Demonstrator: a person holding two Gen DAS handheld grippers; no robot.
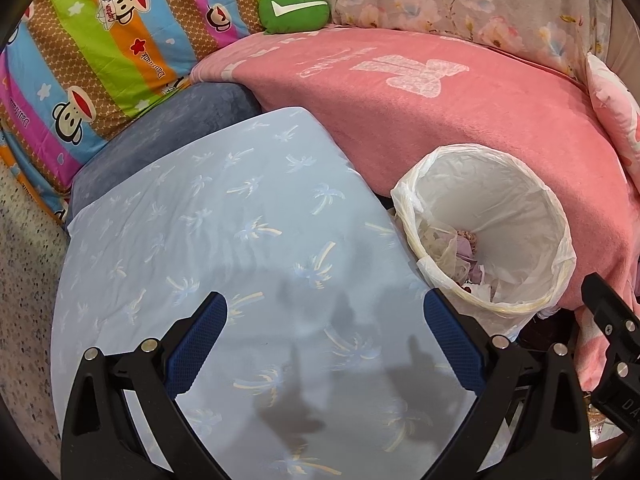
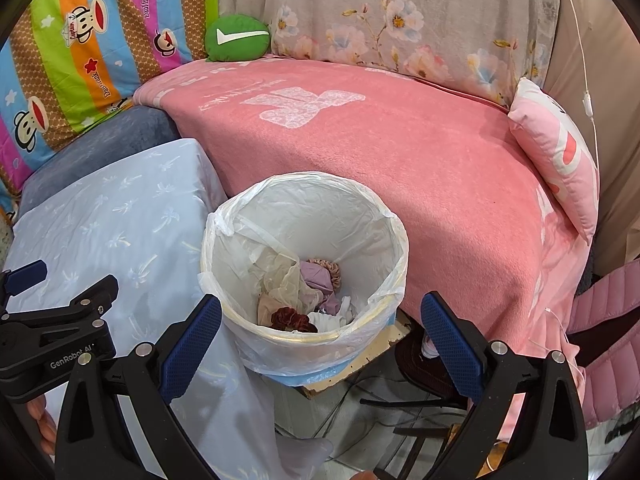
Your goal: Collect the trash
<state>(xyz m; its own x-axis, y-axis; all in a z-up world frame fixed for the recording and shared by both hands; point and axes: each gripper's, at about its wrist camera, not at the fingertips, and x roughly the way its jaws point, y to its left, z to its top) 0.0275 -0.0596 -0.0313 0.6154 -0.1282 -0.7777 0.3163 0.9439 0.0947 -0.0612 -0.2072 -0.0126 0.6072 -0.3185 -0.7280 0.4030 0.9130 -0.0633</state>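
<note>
Nearest my left wrist camera, the left gripper (image 1: 326,338) hangs with its blue-padded jaws spread wide and nothing between them, over a pale blue cloth printed with palm trees (image 1: 224,240). At ten o'clock I see a striped cartoon-monkey quilt (image 1: 100,40), at twelve a green round cushion with a white tick (image 1: 294,4), and at one a pink fleece blanket (image 1: 460,112). At three o'clock stands the white round bin lined with a clear plastic bag (image 1: 558,216). On the right wrist view, the right gripper (image 2: 320,330) also has its jaws spread and empty, just above the bin's near rim. Inside the bin lies the trash: crumpled lilac and white scraps with a dark red scrunchie (image 2: 294,320).
</note>
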